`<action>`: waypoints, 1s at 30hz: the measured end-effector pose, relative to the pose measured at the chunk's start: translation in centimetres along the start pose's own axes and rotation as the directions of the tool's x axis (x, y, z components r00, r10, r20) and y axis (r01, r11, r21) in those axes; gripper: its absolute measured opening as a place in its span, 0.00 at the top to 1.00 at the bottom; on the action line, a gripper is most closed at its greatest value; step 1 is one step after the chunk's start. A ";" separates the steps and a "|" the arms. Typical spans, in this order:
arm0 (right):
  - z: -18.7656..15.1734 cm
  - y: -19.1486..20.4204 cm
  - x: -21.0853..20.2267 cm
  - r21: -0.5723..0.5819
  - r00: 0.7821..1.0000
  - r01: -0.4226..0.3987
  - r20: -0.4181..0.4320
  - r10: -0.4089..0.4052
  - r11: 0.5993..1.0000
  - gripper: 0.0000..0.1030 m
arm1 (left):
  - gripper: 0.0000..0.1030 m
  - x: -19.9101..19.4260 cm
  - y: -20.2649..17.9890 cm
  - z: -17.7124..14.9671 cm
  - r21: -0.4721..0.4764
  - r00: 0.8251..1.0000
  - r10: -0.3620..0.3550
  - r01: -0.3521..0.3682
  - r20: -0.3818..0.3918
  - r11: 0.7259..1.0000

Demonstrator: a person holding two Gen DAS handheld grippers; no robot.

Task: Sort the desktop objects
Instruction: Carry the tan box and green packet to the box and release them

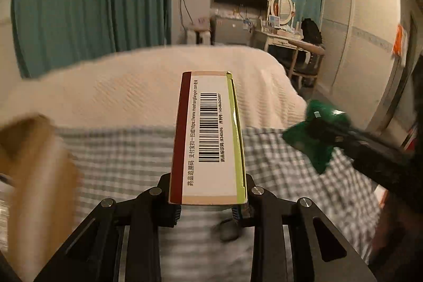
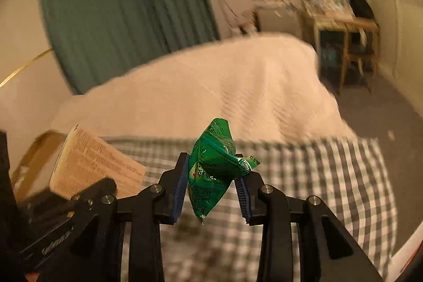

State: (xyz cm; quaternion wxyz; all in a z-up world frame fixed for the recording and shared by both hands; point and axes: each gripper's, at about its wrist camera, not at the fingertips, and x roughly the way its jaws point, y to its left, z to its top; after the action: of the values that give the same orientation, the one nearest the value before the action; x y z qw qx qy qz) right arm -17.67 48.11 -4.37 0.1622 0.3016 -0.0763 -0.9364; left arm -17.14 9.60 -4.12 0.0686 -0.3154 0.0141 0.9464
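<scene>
While the left gripper (image 1: 208,205) clamps the box (image 1: 208,136) — right gripper (image 2: 212,189) pinches the packet (image 2: 214,168).

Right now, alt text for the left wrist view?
The left gripper clamps a long medicine box, barcode side up, over a checked cloth. At right, the right gripper holds a green packet; a cream bedspread lies behind.

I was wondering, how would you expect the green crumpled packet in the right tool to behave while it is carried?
The green packet looks like thin, creased foil, so it is probably floppy and very light. The right tool pinches only its middle, leaving both ends sticking out freely; they may flap. The glossy film could slip between the pads, though the crumpling likely helps it stay.
</scene>
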 end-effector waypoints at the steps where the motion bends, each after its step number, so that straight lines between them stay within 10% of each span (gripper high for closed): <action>1: 0.2 1.5 -1.0 -0.018 1.000 -0.011 0.006 0.011 1.000 0.68 | 0.72 -1.9 1.5 -0.3 0.004 1.000 0.019 -0.019 0.009 1.000; 15: -4.3 24.6 -11.8 -0.174 0.967 -0.216 -0.173 0.187 0.961 0.68 | 0.72 -14.8 19.5 -1.5 -0.236 0.986 0.161 -0.149 0.031 0.960; 25: -0.4 40.4 -4.1 -0.245 0.964 -0.226 -0.194 0.181 0.943 0.66 | 0.71 -10.2 30.0 -6.6 -0.364 0.981 0.148 -0.183 -0.122 0.913; 28: 0.5 42.5 -1.4 -0.197 0.966 -0.209 -0.196 0.171 0.958 0.39 | 0.64 -9.6 31.1 -6.2 -0.386 0.979 0.147 -0.191 -0.140 0.903; 30: 1.2 43.3 -1.1 -0.190 0.978 -0.169 -0.156 0.141 0.967 0.25 | 0.26 -10.6 31.5 -6.2 -0.408 0.982 0.148 -0.185 -0.119 0.894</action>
State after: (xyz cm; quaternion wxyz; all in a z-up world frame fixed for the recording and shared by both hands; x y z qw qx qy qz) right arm -6.39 8.07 7.64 0.2699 0.3420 0.0076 -0.9001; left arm -9.38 -23.30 -3.27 -0.0823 -0.3600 -0.1586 0.9157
